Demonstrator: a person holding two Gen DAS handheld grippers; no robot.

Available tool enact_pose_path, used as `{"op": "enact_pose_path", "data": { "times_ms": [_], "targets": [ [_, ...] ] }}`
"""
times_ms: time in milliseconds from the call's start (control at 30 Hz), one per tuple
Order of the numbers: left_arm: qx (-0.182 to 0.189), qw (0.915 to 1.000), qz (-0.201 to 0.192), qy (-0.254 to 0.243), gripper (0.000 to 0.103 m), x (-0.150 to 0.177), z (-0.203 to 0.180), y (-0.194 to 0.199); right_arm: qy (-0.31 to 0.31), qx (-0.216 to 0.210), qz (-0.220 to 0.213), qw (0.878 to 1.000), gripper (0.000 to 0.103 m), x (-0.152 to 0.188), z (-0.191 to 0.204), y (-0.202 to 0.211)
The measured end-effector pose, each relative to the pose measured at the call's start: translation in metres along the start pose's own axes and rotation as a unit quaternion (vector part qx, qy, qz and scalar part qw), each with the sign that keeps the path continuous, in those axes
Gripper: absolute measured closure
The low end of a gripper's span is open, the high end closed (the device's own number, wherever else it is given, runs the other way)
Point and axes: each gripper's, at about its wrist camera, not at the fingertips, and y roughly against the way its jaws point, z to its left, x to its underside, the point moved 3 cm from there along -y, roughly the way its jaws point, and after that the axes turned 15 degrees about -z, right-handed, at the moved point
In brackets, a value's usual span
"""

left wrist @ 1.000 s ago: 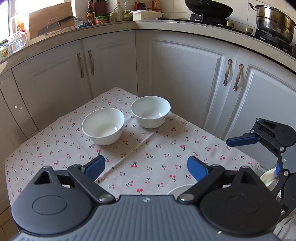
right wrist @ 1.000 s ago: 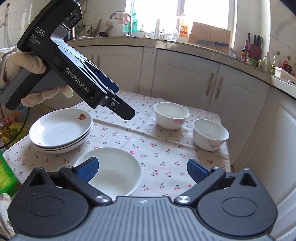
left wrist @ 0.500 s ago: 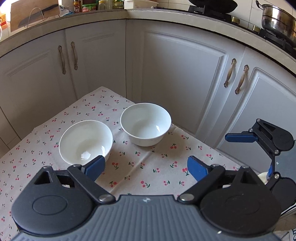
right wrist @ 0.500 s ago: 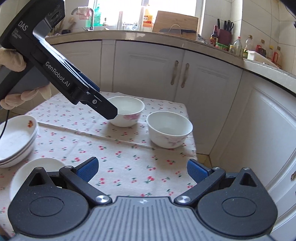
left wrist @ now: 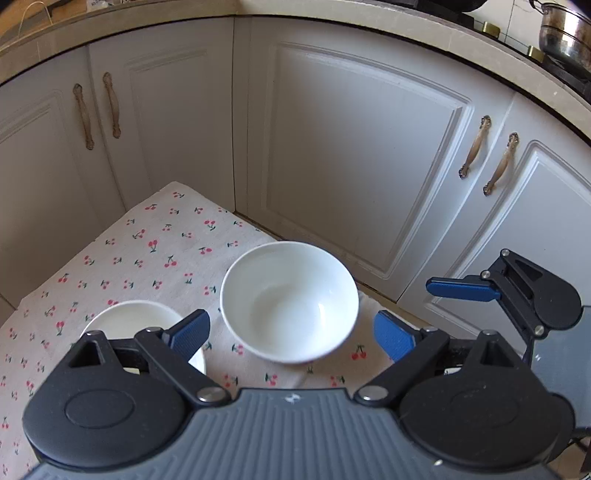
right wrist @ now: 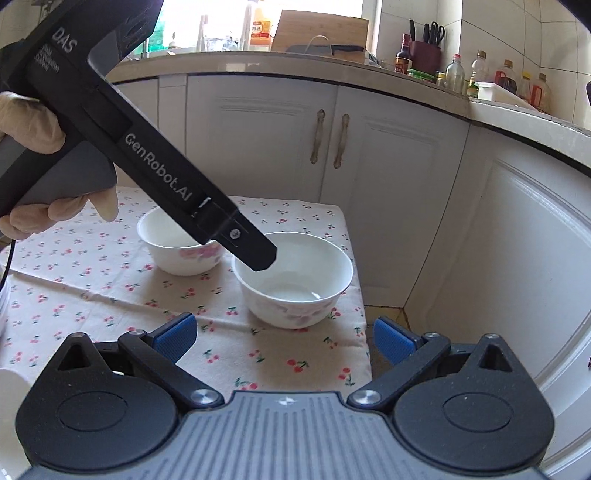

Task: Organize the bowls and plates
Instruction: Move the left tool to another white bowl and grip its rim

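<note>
Kitchen corner: white cabinet doors (left wrist: 351, 155) with bronze-toned handles are seen under a pale countertop (right wrist: 332, 75). On the countertop, bottles (right wrist: 454, 75), a wooden cutting board (right wrist: 317, 33) and a knife block (right wrist: 424, 55) are recorded in the right wrist view; a steel pot (left wrist: 565, 33) is seen at the upper right of the left wrist view. A small table is covered by a cherry-print tablecloth (left wrist: 147, 251).

Two white bowls are standing upright on the cloth, close beside each other but apart. The corner bowl (left wrist: 290, 301) sits near the table's corner by the cabinets; faint pink floral print is noted on its outer wall in the right wrist view (right wrist: 293, 282). The second bowl (left wrist: 144, 325) lies to its left in the left wrist view, partly hidden behind a gripper finger, and is seen behind the black gripper body in the right wrist view (right wrist: 181, 247).

Left gripper (left wrist: 291, 332): jaws spread wide, nothing held; the corner bowl is framed between the blue pads, without visible contact. From the right wrist view its tip (right wrist: 258, 254) is placed over that bowl's rim. It is held by a gloved hand (right wrist: 44, 173).

Right gripper (right wrist: 282, 338): jaws wide apart, nothing held, positioned short of the corner bowl. It is also seen at the right edge of the left wrist view (left wrist: 465, 290).
</note>
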Motion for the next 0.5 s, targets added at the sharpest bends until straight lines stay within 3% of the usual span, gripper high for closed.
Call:
{"op": "enact_pose_path", "data": {
  "times_ms": [500],
  "targets": [
    [-0.001, 0.9990, 0.040, 0.022, 0.011, -0.007, 0.025, -0.065, 0.010, -0.013, 0.014, 1.000, 0.001, 0.009, -0.001, -0.048]
  ]
}}
